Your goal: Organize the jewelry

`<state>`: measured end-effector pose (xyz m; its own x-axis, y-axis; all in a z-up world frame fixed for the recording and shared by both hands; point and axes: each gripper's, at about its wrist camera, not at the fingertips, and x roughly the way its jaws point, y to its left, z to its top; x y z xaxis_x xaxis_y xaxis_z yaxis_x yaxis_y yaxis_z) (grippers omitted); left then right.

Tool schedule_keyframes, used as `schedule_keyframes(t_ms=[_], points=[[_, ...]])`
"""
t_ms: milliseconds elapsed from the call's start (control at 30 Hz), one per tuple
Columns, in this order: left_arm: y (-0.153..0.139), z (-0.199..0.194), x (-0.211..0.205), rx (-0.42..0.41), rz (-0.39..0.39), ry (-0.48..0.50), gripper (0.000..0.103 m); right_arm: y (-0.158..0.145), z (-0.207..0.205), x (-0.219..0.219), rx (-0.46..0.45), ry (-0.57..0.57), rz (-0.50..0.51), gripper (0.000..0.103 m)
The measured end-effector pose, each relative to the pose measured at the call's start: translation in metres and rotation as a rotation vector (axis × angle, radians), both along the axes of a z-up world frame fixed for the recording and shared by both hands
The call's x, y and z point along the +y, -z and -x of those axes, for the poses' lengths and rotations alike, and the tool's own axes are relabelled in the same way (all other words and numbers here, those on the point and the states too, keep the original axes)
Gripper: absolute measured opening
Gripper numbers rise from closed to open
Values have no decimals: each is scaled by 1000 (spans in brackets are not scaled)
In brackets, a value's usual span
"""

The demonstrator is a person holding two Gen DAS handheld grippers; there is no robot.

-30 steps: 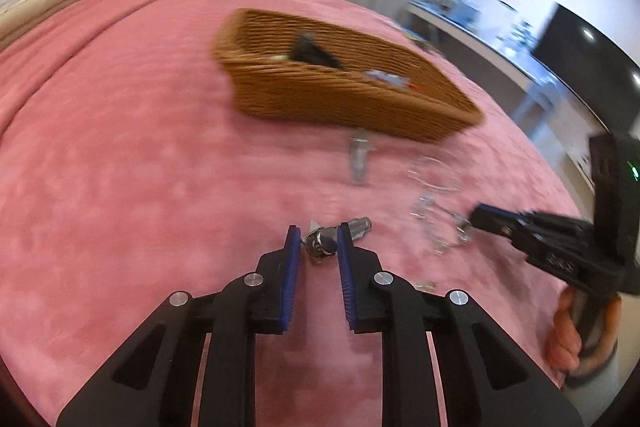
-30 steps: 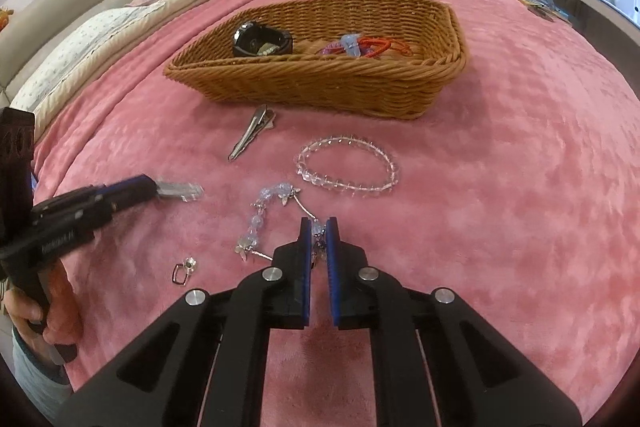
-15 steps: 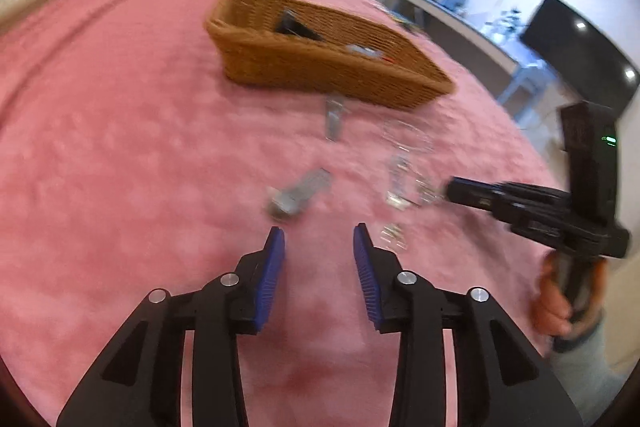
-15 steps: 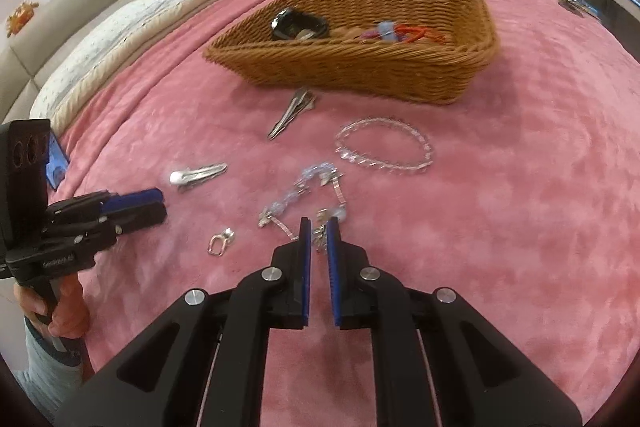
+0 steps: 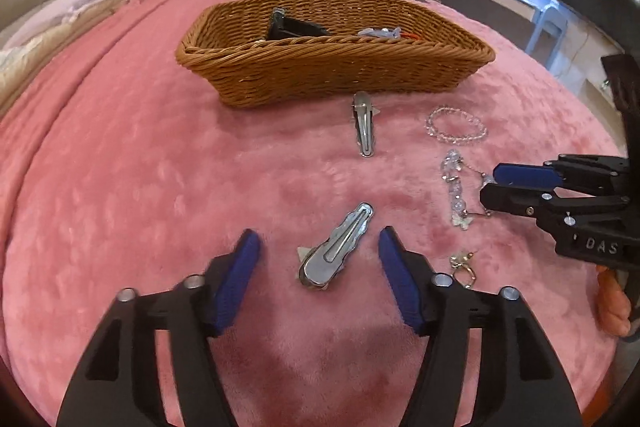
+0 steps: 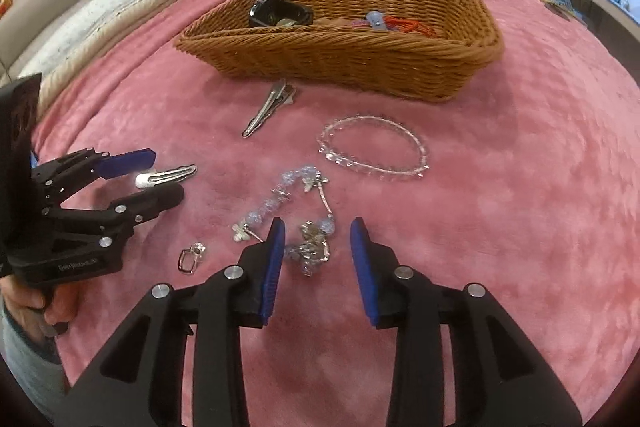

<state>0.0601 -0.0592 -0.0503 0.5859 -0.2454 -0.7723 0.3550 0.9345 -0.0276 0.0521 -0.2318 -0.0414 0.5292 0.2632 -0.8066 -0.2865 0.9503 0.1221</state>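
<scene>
My left gripper (image 5: 318, 241) is open, its jaws on either side of a silver hair clip (image 5: 336, 247) lying on the pink bedspread. The clip also shows in the right wrist view (image 6: 166, 178). My right gripper (image 6: 318, 233) is open around one end of a blue beaded chain (image 6: 288, 203), which also shows in the left wrist view (image 5: 456, 187). A wicker basket (image 5: 332, 67) with a black item and hair ties stands behind; it also shows in the right wrist view (image 6: 340, 43).
A second silver clip (image 5: 364, 127) lies before the basket. A clear bead bracelet (image 6: 374, 151) lies right of it. A small ring earring (image 6: 190, 257) lies near the left gripper. Pillows are at the far left; a desk and TV at the right.
The left gripper let go of the hair clip, drew back, then closed in with its jaws open around it. The right gripper was shut on the chain and has opened.
</scene>
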Motion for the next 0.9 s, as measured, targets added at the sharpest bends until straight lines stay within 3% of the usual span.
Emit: schedule_keyframes(t_ms=[33,100,267,433,900], points=[[-1,3,-1,-9,-7,-1,36,1,1,5,-6,0,16,32],[-4,8,-2,-30,-10,3,25,2,3,12,-17,5,63,32],[-6,12,-1,-51,0,14,23,4,12,21,-55,6,128,11],[-9,12,12,-55,71,-12,20,-6,14,15,-95,5,77,8],[-35,30,24,-191,211,-27,20,-51,31,6,-259,19,-11,8]])
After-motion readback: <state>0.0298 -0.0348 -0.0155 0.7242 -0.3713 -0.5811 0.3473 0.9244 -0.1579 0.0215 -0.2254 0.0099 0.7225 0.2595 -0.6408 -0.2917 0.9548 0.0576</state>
